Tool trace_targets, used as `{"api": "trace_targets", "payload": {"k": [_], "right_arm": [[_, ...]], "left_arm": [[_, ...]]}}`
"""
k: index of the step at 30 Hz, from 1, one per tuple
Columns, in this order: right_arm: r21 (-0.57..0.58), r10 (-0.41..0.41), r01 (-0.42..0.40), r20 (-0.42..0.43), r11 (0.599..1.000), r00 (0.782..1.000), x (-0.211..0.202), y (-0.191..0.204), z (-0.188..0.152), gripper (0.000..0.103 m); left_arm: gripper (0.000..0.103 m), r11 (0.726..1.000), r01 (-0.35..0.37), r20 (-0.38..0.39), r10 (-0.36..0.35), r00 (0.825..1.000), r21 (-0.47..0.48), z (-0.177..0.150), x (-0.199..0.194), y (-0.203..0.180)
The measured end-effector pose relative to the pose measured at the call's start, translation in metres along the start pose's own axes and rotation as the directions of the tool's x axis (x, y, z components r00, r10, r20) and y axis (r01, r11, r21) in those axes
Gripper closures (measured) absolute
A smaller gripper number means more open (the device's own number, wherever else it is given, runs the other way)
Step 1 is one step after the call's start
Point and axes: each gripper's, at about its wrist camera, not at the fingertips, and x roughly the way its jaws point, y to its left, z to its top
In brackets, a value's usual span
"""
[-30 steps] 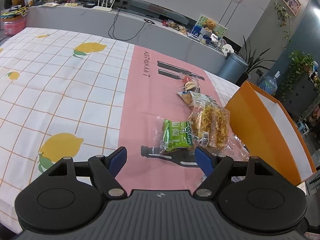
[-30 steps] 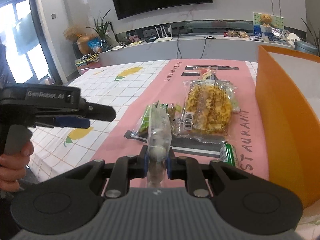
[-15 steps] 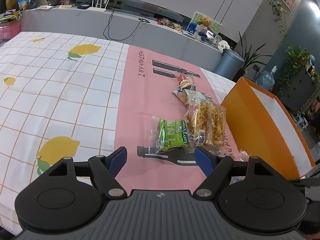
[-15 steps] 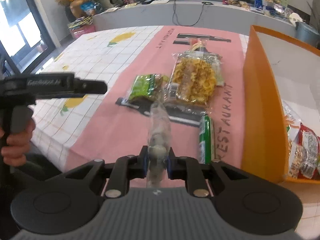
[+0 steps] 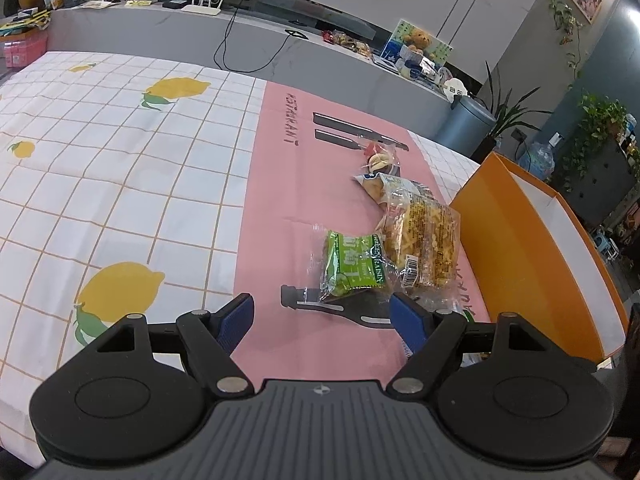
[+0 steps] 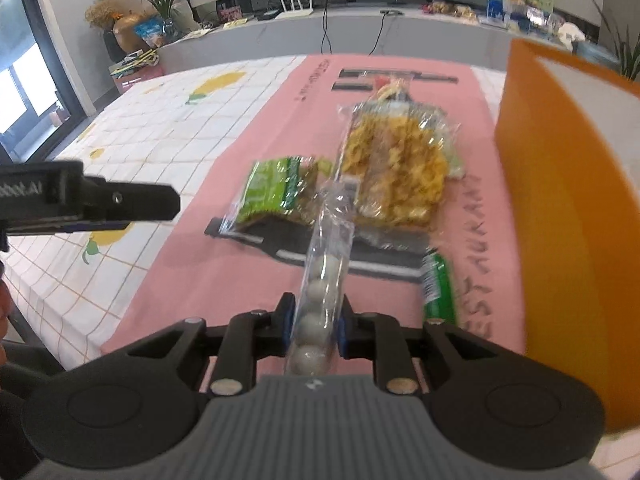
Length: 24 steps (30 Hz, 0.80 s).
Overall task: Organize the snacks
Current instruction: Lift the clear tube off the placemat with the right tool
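Lemon-print tablecloth (image 5: 120, 168) is lying at the left, adjoining a pink placemat (image 5: 280, 200). Left gripper (image 5: 322, 312) is hovering over the placemat with fingers spread wide, gripping nothing. Green raisin packet (image 5: 352, 264) is resting beside a yellow snack bag (image 5: 424, 240). Right gripper (image 6: 316, 320) is pinching a clear sleeve of pale round balls (image 6: 324, 280) above the placemat. Green tube (image 6: 438, 288) is lying near the orange box (image 6: 560, 200) at the far right.
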Motion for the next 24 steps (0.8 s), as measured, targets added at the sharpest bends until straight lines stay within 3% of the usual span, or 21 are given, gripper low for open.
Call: {"api": "trace_targets", "payload": {"k": [10, 16, 19, 24], "right_arm": [[-0.227, -0.156, 0.156, 0.017, 0.961, 0.988, 0.01, 0.049, -0.013, 0.087], [-0.146, -0.095, 0.103, 0.06, 0.984, 0.994, 0.012, 0.04, -0.016, 0.087], [-0.166, -0.08, 0.096, 0.098, 0.981, 0.992, 0.014, 0.041, -0.019, 0.087], [-0.136, -0.052, 0.072, 0.15, 0.988, 0.987, 0.017, 0.041, -0.022, 0.078]], "left_arm": [[0.013, 1.0, -0.006, -0.01, 0.006, 1.0, -0.001, -0.001, 0.003, -0.001], [0.013, 1.0, -0.008, -0.015, 0.008, 1.0, 0.001, -0.001, 0.004, -0.001], [0.013, 1.0, -0.006, -0.018, 0.006, 1.0, -0.002, -0.001, 0.004, -0.001], [0.013, 1.0, -0.006, -0.025, 0.006, 1.0, 0.005, -0.002, 0.005, -0.001]]}}
